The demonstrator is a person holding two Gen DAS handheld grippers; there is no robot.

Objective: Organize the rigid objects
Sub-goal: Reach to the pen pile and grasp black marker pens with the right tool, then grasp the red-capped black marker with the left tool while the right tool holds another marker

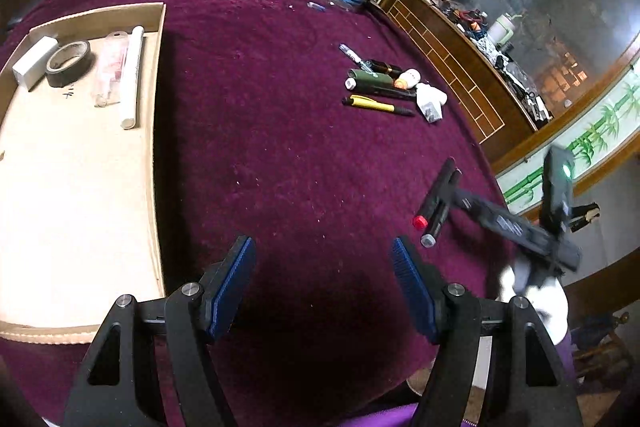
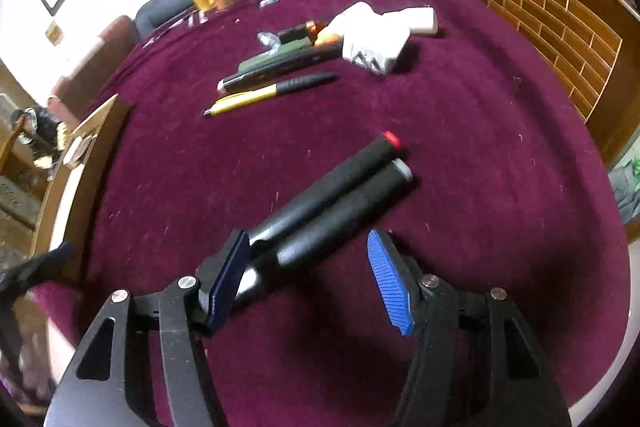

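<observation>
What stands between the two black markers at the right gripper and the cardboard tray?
Nothing visible does. The two black markers lie side by side on the purple cloth, between the right gripper's open fingers. From them to the cardboard tray only bare cloth shows.

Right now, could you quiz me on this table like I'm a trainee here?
1. True or false: the cardboard tray already holds a roll of black tape.
2. Which caps do the two black markers between the right gripper fingers have? A) red and grey B) blue and green C) both yellow
3. Fill in: the left gripper has ___ between its fingers.

Key: 1 true. 2 A. 3 nothing; it is open over the purple cloth.
</observation>
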